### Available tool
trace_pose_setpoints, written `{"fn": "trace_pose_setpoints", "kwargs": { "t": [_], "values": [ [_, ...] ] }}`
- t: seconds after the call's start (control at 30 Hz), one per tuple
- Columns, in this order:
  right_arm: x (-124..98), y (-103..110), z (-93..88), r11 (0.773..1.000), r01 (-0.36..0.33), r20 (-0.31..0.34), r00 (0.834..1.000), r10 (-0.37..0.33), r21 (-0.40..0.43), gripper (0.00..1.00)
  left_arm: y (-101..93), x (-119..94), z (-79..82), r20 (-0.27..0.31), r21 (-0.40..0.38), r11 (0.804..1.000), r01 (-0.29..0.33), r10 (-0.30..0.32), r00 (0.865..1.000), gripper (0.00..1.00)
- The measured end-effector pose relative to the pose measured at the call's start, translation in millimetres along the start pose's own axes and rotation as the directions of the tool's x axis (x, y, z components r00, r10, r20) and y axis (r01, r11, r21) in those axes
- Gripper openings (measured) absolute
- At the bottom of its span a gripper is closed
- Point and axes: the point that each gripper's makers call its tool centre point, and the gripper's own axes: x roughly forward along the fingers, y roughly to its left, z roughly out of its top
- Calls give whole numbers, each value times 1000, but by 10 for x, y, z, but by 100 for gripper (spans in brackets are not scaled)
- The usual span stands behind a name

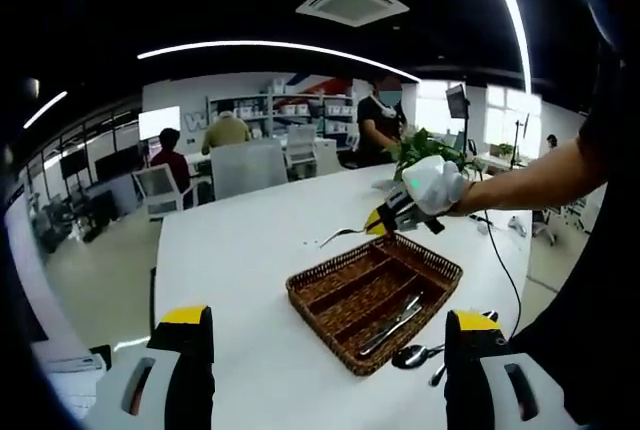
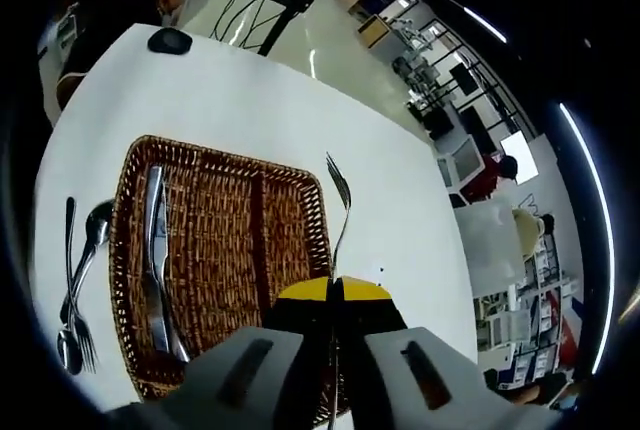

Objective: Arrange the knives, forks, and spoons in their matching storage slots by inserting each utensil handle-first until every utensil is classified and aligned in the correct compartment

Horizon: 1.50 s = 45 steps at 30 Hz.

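We see our right claw (image 2: pixel 338 302) clamped on a fork (image 2: pixel 341 212) held just above the basket (image 2: pixel 215 250), where two knives (image 2: pixel 155 265) lie in an end slot, while our left claw (image 1: pixel 330 345) hangs wide before it.

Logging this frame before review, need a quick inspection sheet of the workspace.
Surface: white table, mostly bare.
Job's things: wicker tray with two knives in one slot; fork held above the tray; spoons and a fork lying beside the tray.
Clutter: dark round object near the table edge.
Grippers: right gripper shut on fork; left gripper open, empty.
Cables: black cable across the table.
Surroundings: office, people, chairs, potted plant.
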Motion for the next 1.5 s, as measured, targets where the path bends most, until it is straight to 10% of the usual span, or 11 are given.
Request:
{"fn": "trace_pose_setpoints", "kwargs": {
  "t": [1.5],
  "values": [
    [786,913,-375,984,-153,21,988,155,-96,0,-94,47,-51,-85,2,1000,-7,8,996,100]
  ]
}}
